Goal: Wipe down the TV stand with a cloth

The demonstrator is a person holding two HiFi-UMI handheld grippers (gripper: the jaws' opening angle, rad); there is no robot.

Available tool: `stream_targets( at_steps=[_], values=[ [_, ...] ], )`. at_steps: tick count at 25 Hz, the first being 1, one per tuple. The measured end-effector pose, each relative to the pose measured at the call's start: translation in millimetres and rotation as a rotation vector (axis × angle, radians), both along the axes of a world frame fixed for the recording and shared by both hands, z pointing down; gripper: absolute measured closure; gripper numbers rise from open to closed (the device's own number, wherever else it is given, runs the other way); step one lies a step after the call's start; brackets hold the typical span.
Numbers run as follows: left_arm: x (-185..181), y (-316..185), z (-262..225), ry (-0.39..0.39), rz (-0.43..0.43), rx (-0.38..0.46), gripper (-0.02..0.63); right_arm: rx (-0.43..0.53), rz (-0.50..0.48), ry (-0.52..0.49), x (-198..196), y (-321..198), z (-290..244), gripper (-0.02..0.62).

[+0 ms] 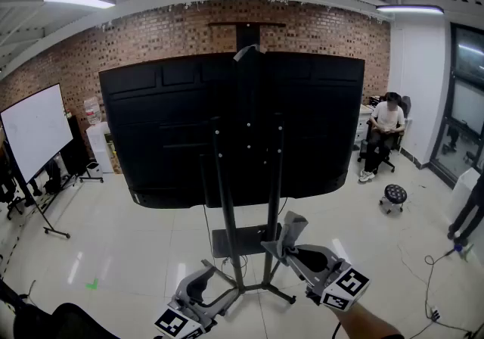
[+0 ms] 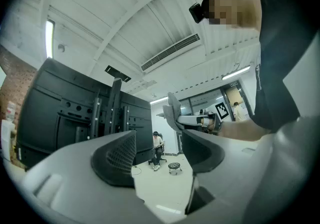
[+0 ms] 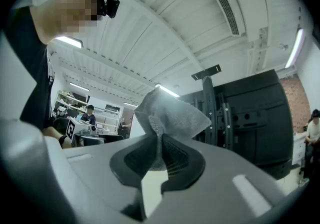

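— What sort of room is this?

— A red brick wall (image 1: 318, 27) at the back, a pale glossy floor (image 1: 136, 239), and strip lights on a white ceiling.

— And the claws?

— The right gripper (image 3: 160, 154) has its jaws pressed together on a grey cloth (image 3: 167, 114), which rises above them in a crumpled peak. The left gripper (image 2: 157, 154) has its jaws well apart, with nothing between them. Only floor and the far room show through the gap.

— Where does the cloth sit against the stand?

— In the head view it is close to the TV stand (image 1: 225, 194), by the right-hand upright and just above the small black shelf (image 1: 234, 243). I cannot tell whether it touches. The left gripper is lower, near the stand's left foot.

— Further out?

— The stand carries a large black TV (image 1: 189, 125), seen from its back. A whiteboard (image 1: 34, 129) stands at the left. At the right a person (image 1: 387, 125) sits on a chair, with a small round stool (image 1: 394, 194) on the floor just beside them.
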State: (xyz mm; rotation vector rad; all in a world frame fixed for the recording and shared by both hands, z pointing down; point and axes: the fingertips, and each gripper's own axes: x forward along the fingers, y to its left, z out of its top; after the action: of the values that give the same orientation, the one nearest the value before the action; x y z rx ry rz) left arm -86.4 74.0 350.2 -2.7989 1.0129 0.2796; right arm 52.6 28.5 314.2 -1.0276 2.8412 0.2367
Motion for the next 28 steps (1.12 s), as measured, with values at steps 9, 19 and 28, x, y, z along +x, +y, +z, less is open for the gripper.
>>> stream_targets(
  at_steps=[9, 19, 28],
  values=[
    [-2, -38, -55, 0.018, -0.025, 0.089, 0.308, 0.161, -0.004, 0.074, -13, -58, -81, 0.568],
    [25, -92, -97, 0.012, -0.053, 0.178, 0.310, 0.317, -0.018, 0.179, -12, -157, -178, 0.568],
    [46, -159, -148, 0.000, -0.114, 0.278, 0.310, 0.488, 0.010, 0.303, -12, -244, -270, 0.568]
  ],
)
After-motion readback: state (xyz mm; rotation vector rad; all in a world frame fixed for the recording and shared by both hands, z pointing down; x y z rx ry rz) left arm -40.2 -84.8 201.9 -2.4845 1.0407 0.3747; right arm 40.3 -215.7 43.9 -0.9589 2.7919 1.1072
